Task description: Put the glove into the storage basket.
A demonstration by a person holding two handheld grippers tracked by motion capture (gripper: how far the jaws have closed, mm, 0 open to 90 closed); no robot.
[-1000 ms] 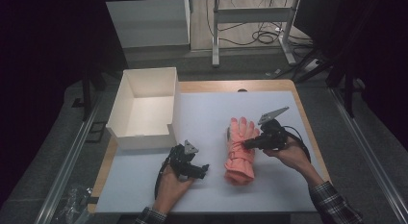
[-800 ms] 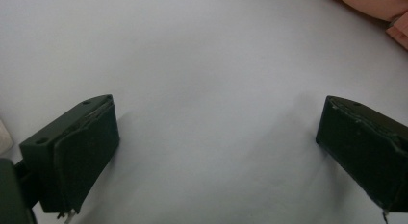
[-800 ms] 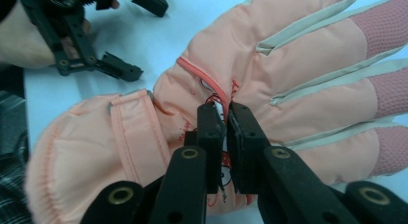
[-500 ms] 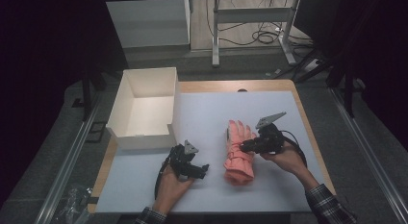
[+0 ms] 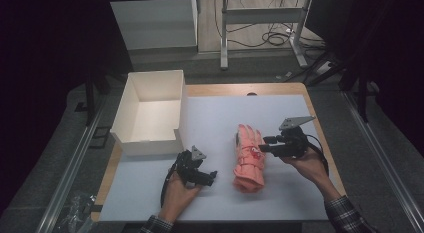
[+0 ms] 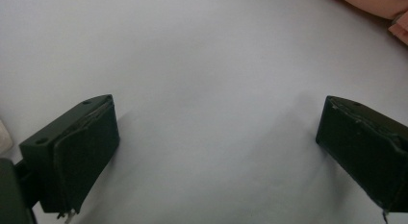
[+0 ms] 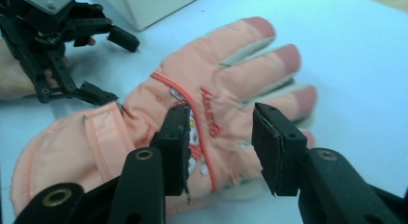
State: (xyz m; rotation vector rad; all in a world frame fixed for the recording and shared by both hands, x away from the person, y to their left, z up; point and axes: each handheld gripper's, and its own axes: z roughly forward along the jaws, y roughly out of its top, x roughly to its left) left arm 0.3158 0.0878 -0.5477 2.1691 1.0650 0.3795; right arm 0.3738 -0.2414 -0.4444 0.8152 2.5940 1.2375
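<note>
My right tool [image 5: 266,144], jaws just parted and gripping nothing, hovers beside the glove [image 5: 248,158] lying flat mid-counter [image 5: 210,118], while my left tool [image 5: 210,177] rests wide open, empty, leaving the glove free.

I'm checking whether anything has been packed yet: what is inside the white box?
The white box shows a bare white floor in the high view, with nothing lying on it. Its near wall hides a thin strip of the floor just behind it. The pink glove lies outside, on the mat.
</note>
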